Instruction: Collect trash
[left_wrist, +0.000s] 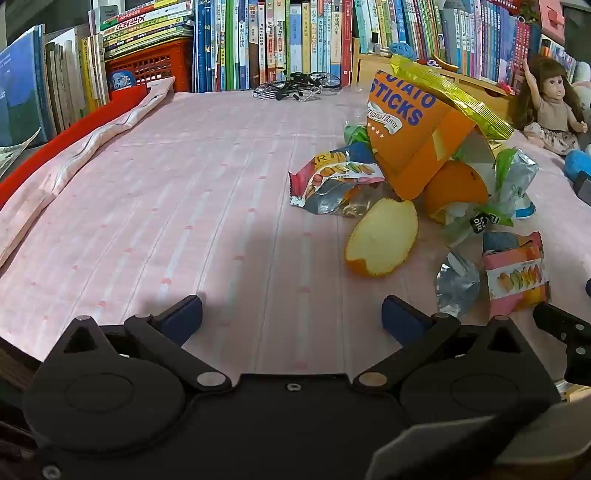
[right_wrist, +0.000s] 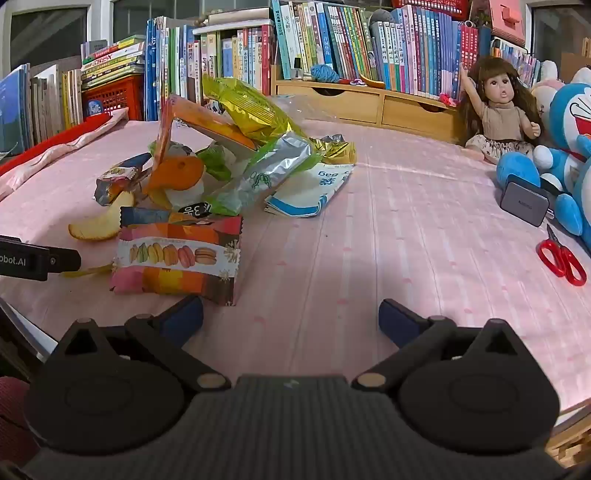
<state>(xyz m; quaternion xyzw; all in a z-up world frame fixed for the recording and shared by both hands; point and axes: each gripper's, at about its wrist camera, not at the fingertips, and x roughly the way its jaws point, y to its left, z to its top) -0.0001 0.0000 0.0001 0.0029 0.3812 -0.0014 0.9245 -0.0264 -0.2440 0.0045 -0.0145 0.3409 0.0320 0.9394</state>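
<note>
A heap of trash lies on the pink tablecloth (left_wrist: 184, 192). It holds an orange potato sticks box (left_wrist: 410, 125), a yellow foil bag (left_wrist: 450, 88), a macaron wrapper (left_wrist: 332, 177), orange peel (left_wrist: 384, 240) and a second macaron wrapper (right_wrist: 177, 260). My left gripper (left_wrist: 291, 314) is open, low over bare cloth, left of the peel. My right gripper (right_wrist: 291, 315) is open too, its left finger (right_wrist: 183, 317) just in front of the second macaron wrapper. A silver-green bag (right_wrist: 269, 173) and a white-blue bag (right_wrist: 314, 188) lie on the heap's right side.
Books (left_wrist: 258, 40) line the back edge, with a red crate (left_wrist: 155, 62) and a toy bicycle (left_wrist: 299, 85). A doll (right_wrist: 498, 110), blue plush toy (right_wrist: 569, 147), grey charger (right_wrist: 524, 203) and red scissors (right_wrist: 561, 258) sit at the right. Folded cloth (left_wrist: 74, 155) lies along the left.
</note>
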